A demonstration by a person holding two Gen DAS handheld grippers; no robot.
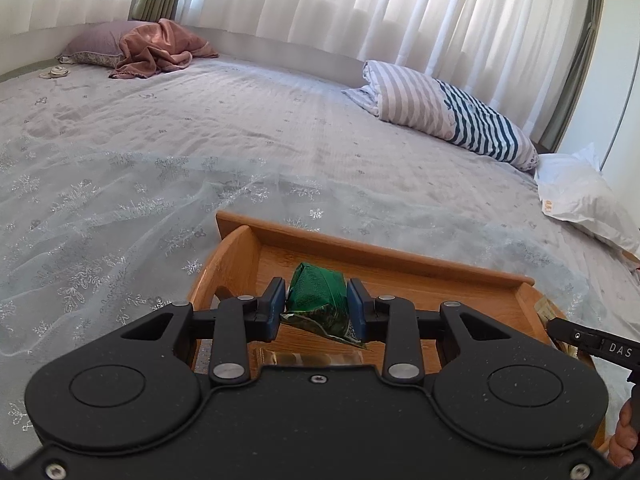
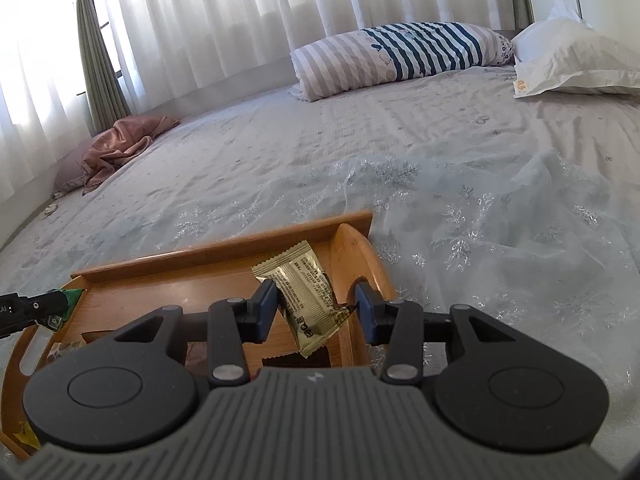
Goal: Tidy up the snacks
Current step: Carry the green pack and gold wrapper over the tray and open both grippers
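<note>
Snack packets in both grippers, held over a wooden tray [image 1: 372, 256] that sits on a bed [image 1: 240, 128].

Left gripper [image 1: 316, 306] — jaws drawn nearly together, blue pads pressing both sides of a green snack packet [image 1: 320, 292]. Crumpled end of the packet hangs below the pads. Packet is above the tray floor, toward the tray's left handle end. A clear-wrapped snack [image 1: 308, 358] lies on the tray floor beneath, mostly hidden by the gripper body.

Right gripper [image 2: 316, 306] — jaws partway open, gripping a gold snack packet [image 2: 308, 292] that sits tilted between them; the left pad is against it, and the right pad meets its crimped edge. Packet is above the tray's right end, just inside the curved handle wall. A dark brown wrapper [image 2: 296, 360] lies flat on the tray floor below it.

More wrappers show at the tray's left end in the right wrist view, partly hidden; their kind is unclear.

Each gripper's tip appears at the edge of the other's view, both over the same tray. A fingertip [image 1: 624, 440] shows at the lower right of the left wrist view.

Further back on the bed — striped pillow [image 1: 448, 108], white pillow [image 2: 572, 60], pink blanket [image 1: 160, 46]. White curtains [image 1: 360, 8] behind.
</note>
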